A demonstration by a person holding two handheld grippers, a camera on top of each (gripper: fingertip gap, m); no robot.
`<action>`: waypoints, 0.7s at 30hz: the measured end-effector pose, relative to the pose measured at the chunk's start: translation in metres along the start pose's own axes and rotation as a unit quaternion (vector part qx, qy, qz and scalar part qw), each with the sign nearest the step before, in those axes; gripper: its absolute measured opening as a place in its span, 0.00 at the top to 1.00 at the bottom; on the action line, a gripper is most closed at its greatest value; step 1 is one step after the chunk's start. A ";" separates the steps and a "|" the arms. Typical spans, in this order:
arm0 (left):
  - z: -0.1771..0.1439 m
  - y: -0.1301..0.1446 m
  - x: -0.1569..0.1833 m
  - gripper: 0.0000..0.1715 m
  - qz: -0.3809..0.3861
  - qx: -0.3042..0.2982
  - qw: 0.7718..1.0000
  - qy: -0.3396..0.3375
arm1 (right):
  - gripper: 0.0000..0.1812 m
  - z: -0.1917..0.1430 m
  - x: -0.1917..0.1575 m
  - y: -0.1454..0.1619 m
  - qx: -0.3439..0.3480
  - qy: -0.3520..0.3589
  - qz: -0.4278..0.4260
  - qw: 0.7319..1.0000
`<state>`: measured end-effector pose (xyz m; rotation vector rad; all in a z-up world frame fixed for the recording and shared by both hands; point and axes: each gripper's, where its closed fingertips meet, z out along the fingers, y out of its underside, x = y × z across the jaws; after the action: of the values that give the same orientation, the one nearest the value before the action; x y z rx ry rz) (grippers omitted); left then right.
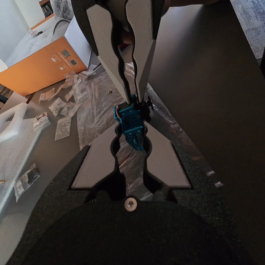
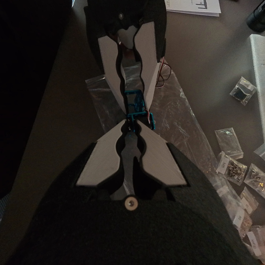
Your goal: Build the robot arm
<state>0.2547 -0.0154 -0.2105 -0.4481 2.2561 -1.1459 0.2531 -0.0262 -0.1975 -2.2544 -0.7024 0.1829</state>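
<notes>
Tongs left (image 1: pixel 131 126) and right (image 2: pixel 131 121) are clamped narrowly on blue bracket assembly (image 1: pixel 131 119), its length stretched between them.

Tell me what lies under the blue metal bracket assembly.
Under the blue metal bracket assembly spreads a clear plastic bag on the dark table. What lies directly beneath it is covered by the assembly.

Left gripper (image 1: pixel 131 127): white fingers (image 1: pixel 100 162) on black mounts, jaws closed narrowly on the blue bracket assembly (image 1: pixel 131 121), at its near end.
Right gripper (image 2: pixel 131 123): same build, jaws nearly together, clamped on the assembly's opposite end, tip to tip with the left gripper across the assembly.
</notes>
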 end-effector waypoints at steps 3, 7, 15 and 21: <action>0.000 0.000 0.001 0.85 0.008 -0.001 1.000 -0.004 | 0.96 0.000 -0.002 0.000 -0.005 -0.001 -0.004 1.000; 0.001 0.000 0.002 0.85 0.011 -0.002 1.000 -0.005 | 0.96 0.000 -0.002 0.000 -0.013 0.005 -0.015 1.000; 0.001 0.000 0.001 0.84 0.010 -0.001 1.000 0.003 | 0.90 -0.002 0.004 0.002 -0.002 0.003 0.003 1.000; 0.001 0.000 0.000 0.83 -0.011 -0.002 1.000 0.008 | 0.94 -0.004 0.004 0.003 -0.003 0.006 0.000 1.000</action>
<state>0.2555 -0.0162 -0.2108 -0.4679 2.2730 -1.1586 0.2589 -0.0285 -0.1964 -2.2586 -0.6986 0.1680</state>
